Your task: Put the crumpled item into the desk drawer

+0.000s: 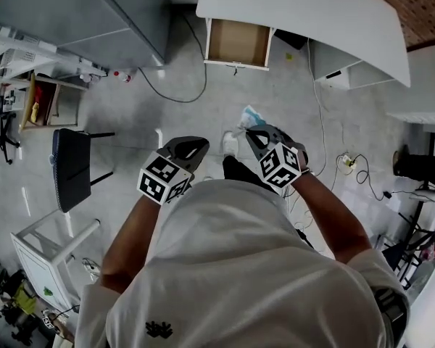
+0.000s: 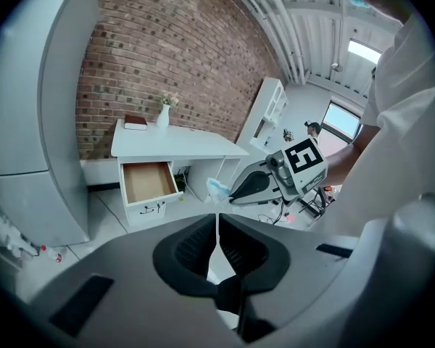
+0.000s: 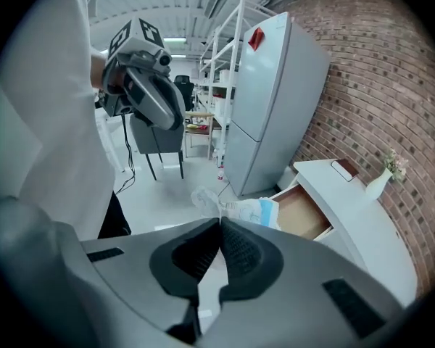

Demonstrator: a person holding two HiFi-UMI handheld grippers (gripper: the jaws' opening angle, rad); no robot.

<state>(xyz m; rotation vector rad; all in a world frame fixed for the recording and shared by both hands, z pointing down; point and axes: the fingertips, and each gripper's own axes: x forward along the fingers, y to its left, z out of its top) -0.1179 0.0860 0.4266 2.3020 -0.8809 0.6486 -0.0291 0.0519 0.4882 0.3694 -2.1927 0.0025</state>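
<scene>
While right tongs (image 3: 219,220) clamped it, crumpled item (image 3: 241,210): well short of drawer (image 1: 238,43), directly before it.
Drawer: open.
Left tongs (image 2: 217,220): closed, empty.

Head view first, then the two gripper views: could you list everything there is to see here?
desk: one, white, against the brick wall
drawer: one, white front, brown inside, pulled open under the desk, empty
vase: one, white, on the desk
book: one, dark, on the desk beside the vase
fridge: one, grey, left of the desk
chair: one, dark, on the floor at the person's left
cables: several, dark and white, on the floor
crumpled item: one, white and blue, in the right gripper
shirt: one, white, on the person
left gripper: grey, jaws together, empty
right gripper: grey, jaws shut on the crumpled item
</scene>
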